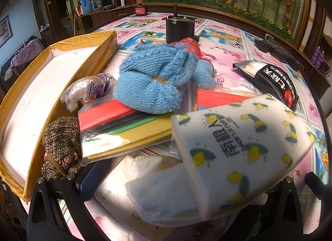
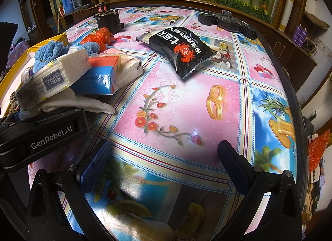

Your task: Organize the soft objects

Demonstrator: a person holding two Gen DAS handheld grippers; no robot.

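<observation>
Left tongs (image 1: 182, 185) are clamped on a white tissue pack (image 1: 238, 147) with lemon print. Beyond it, a blue knitted cloth (image 1: 153, 79) lies on a bag of coloured sheets (image 1: 124, 124). A yellow-edged box (image 1: 51, 87) stands left on the worktop (image 1: 228, 54).

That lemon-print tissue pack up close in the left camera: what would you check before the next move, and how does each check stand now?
1. Left tool has the lemon-print tissue pack between its fingers: cannot tell how firmly; contact is hidden.
2. Pack lifted free of the pile: cannot tell.
3. Yellow-edged box open, with bare floor showing: ok.
4. Blue knitted cloth lies between pack and box: not ok for a low sweep.
5. Right tool open, holding nothing, over bare tablecloth: ok.
6. Black snack bag lies apart from the pile: ok.
</observation>
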